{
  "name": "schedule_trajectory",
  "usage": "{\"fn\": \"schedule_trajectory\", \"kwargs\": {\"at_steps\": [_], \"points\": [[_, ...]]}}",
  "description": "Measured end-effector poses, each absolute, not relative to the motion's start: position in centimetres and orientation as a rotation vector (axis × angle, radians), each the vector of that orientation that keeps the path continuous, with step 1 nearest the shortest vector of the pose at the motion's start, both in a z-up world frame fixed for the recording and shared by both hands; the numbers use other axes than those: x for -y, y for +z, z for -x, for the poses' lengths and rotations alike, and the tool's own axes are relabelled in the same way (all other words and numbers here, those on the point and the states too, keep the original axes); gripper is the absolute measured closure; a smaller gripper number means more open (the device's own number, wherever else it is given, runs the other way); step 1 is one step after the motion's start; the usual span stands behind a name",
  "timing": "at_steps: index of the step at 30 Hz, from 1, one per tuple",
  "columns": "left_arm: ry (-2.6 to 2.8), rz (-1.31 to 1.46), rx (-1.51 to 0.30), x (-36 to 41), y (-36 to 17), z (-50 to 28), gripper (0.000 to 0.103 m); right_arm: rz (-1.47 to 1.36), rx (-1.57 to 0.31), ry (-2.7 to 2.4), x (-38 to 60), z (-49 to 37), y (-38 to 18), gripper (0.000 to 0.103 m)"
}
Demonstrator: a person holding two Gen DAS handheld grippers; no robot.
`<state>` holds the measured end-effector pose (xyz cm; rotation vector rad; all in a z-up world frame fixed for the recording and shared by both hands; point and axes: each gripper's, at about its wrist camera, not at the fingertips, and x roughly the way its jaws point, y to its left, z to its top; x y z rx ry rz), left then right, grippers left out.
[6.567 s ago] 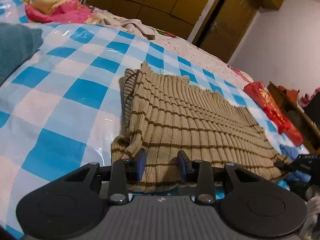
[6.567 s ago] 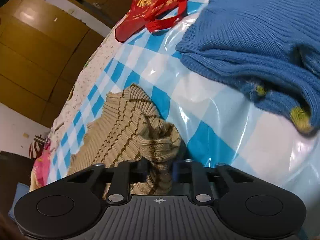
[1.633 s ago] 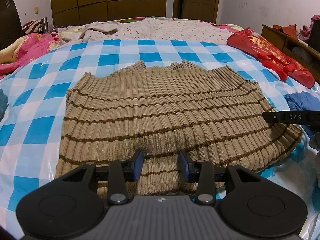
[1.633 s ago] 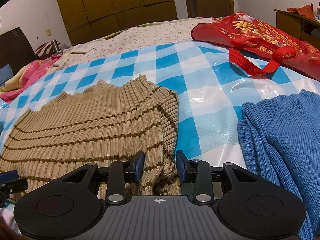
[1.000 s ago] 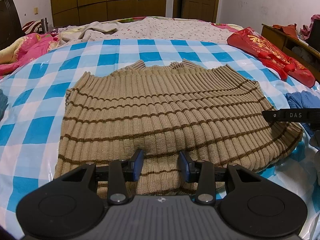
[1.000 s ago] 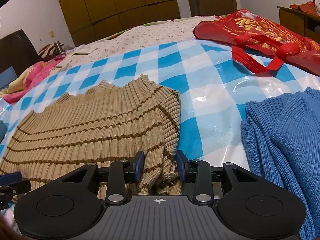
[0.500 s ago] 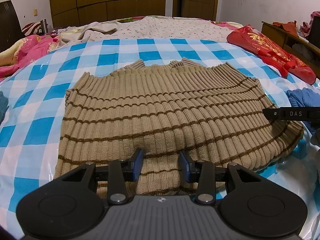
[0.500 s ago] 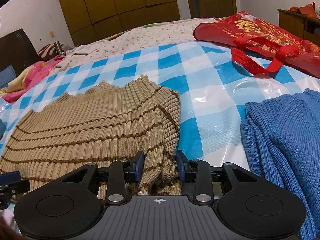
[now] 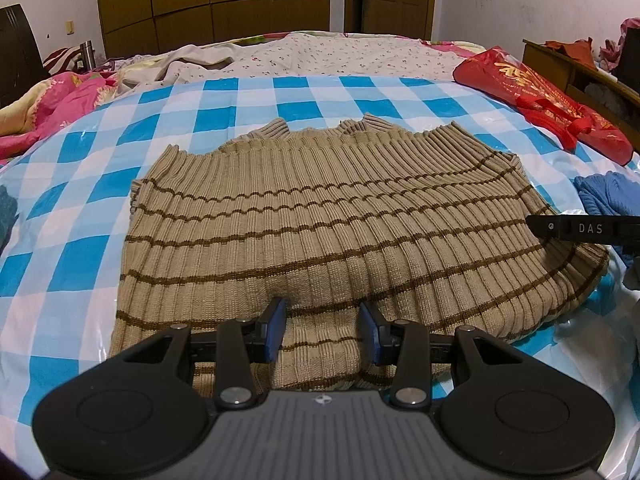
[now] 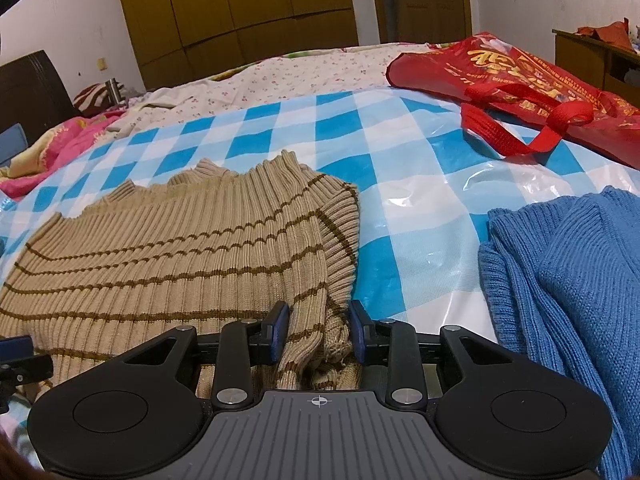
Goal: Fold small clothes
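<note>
Both grippers sat at the near hem of the tan striped sweater (image 9: 320, 220) spread flat on the checked cover (image 9: 80, 248); left gripper (image 9: 322, 330) held a raised ridge of knit; right gripper (image 10: 318, 330), jaws just closing, pinched the bunched corner; likely a fold was starting, needing both to lift together.

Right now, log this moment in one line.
left gripper: holds tan sweater hem | right gripper: just closing on its corner | sweater: spread out
</note>
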<state>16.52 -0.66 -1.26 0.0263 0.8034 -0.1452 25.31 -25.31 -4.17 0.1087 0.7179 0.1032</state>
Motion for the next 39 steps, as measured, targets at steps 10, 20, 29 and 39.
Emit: {"fn": "schedule_trajectory", "kwargs": {"at_steps": [10,20,29,39], "points": [[-0.145,-0.03,-0.804,0.71,-1.28,-16.51,0.053,-0.084,-0.703,0.088,24.82,-25.07,-4.22,0.079],[-0.144,-0.037,-0.804,0.72,-1.42,-16.38,0.052,-0.084,-0.702,0.087,24.82,-25.02,-4.23,0.08],[-0.144,-0.048,-0.808,0.94,-1.46,-16.43,0.051,-0.09,-0.701,0.087,24.88,-25.0,-4.25,0.08],[-0.147,-0.046,-0.807,0.95,-1.67,-16.41,0.05,-0.138,-0.716,0.088,25.41,-24.95,-4.03,0.084]]}}
